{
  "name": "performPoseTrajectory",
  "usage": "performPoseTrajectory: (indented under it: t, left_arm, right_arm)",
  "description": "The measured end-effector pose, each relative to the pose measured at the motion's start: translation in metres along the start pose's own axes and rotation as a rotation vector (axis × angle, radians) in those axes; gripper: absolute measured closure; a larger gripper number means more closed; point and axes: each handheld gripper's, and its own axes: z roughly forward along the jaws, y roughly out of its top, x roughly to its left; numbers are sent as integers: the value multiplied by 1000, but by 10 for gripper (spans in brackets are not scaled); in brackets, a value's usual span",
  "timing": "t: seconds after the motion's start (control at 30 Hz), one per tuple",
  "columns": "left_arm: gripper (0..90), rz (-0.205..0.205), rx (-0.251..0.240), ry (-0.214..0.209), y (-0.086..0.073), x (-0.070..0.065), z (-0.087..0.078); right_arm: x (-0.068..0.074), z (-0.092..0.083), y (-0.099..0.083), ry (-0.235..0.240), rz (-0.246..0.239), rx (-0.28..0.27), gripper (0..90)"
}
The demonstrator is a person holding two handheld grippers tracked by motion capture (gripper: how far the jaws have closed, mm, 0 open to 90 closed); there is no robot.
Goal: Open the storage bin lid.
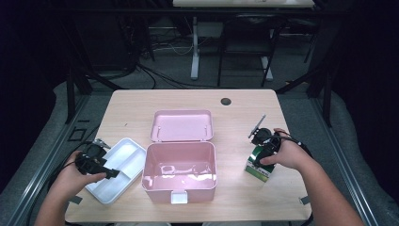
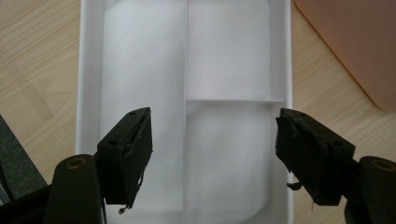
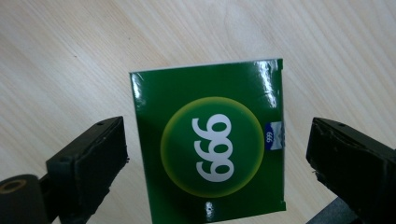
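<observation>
The step in hand appears to be the pick-up of the green box [image 3: 210, 140], a glossy carton marked with white digits in a yellow-green disc; it stands on the wooden table [image 1: 235, 108] at the right of the high view, well apart from the containers. The right gripper [image 3: 215, 158] is poised over it with jaws wide apart, one pad on either side of the carton and neither pressing on it, so nothing is held. In my judgement the next move calls for lowering a little further, keeping the carton centred, and closing squarely on its two side faces; a skewed closure could tip or slide the smooth carton. The left gripper [image 2: 212, 149] hovers over the white divided tray [image 2: 287, 56] at the lower left of the high view, jaws likewise apart and gripping nothing. The tray's compartments, one long and two shorter, are empty. The pink storage box [image 1: 179, 188] sits at the centre of the table with its lid [image 1: 182, 125] thrown back toward the far side; its interior is empty and shows only glare.
</observation>
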Motion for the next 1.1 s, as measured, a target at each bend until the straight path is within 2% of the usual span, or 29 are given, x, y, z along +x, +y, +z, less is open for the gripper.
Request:
performPoseTrajectory:
  t: [0.03, 0.07, 0.23, 0.37, 0.4, 0.53, 0.57, 0.63, 0.73, 0.83, 0.9, 0.93, 1.1]
  left_arm:
    - [278, 3, 3, -1, 0, 0, 0]
    - [278, 0, 4, 0, 0, 0, 1]
    - [278, -3, 1, 1, 0, 0, 1]
    - [278, 17, 7, -2, 1, -2, 1]
    - [278, 18, 8, -2, 1, -2, 2]
    - [278, 20, 7, -2, 1, -2, 2]
    - [278, 19, 7, 1, 1, -2, 2]
    - [278, 18, 9, 6, 1, -2, 2]
    - [278, 14, 1, 6, 1, -1, 2]
    - [278, 10, -3, 6, 1, -1, 2]
    - [278, 10, -2, 7, 1, -1, 2]
    - [278, 11, -2, 8, 1, 0, 2]
    - [278, 10, -9, 7, 1, -1, 0]
  right_arm:
    - [-1, 1, 0, 4, 0, 16, 43]
    - [-2, 3, -1, 4, 5, 2, 38]
    - [-6, 8, -3, 20, 3, 35, 26]
    - [-7, 12, -4, 25, -3, 27, 23]
    - [-7, 12, -3, 27, -6, 47, 25]
    - [-8, 14, -3, 55, -5, 40, 84]
    - [-8, 13, -2, 64, -8, 62, 97]
    - [-8, 13, -2, 73, -13, 69, 122]
    - [-8, 14, -2, 74, -14, 50, 131]
    - [-7, 13, -2, 81, -12, 54, 132]
    - [-6, 13, -2, 74, -30, 53, 132]
    - [-5, 11, -2, 68, -33, 88, 131]
    - [-5, 13, -4, 66, -40, 74, 128]
